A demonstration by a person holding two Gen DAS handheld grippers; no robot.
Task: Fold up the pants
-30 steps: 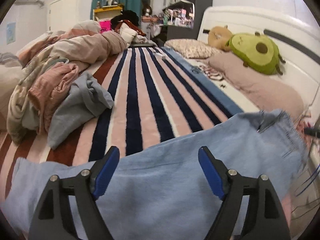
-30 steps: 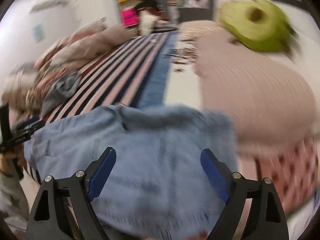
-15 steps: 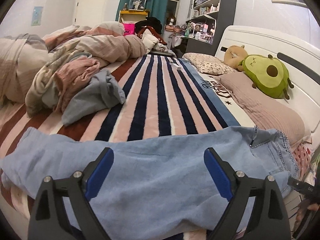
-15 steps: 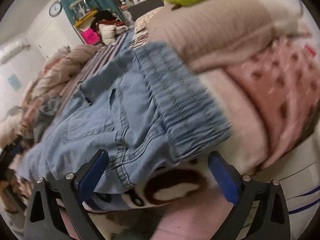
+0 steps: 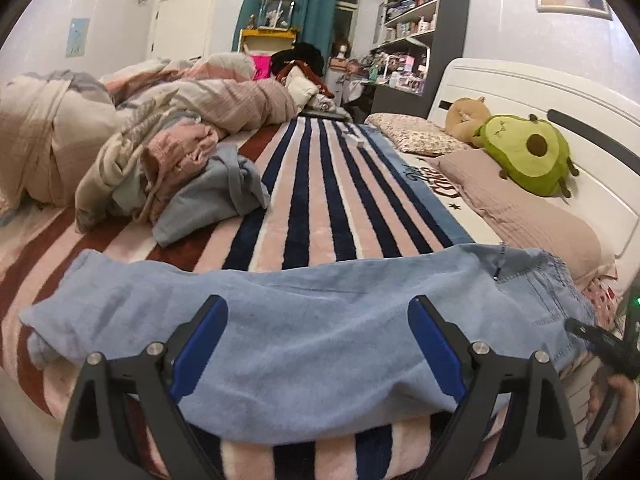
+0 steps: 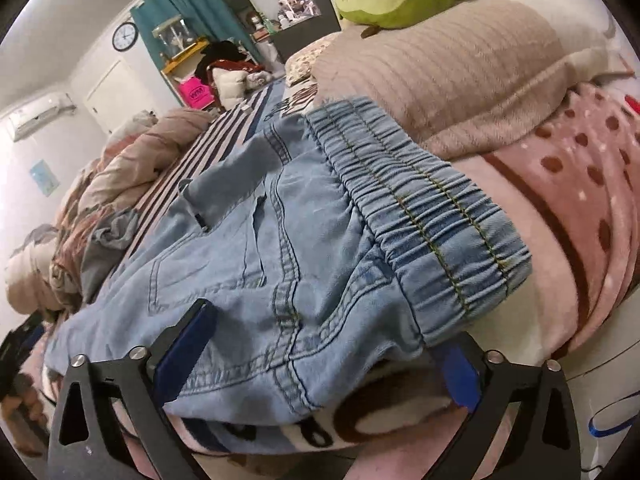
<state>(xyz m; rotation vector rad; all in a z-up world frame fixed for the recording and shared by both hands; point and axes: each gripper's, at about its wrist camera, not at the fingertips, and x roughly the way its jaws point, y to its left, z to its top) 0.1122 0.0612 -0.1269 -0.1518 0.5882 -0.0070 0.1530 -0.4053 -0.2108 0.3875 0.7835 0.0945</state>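
The light blue denim pants (image 5: 320,320) lie crosswise, the elastic waistband (image 6: 420,216) nearer the right gripper (image 6: 320,356), the legs before the left gripper (image 5: 316,340), both with fingers apart.

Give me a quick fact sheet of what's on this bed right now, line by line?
Pants: light blue jeans, lying across the near edge of the bed
Waistband: elastic, at the right end, beside a beige pillow
Bedding: striped blanket under the jeans
Left gripper: jaws open, over the leg part, holding nothing
Right gripper: jaws open, at the jeans' seat below the waistband
Nearby: clothes pile on the left, avocado toy by the headboard
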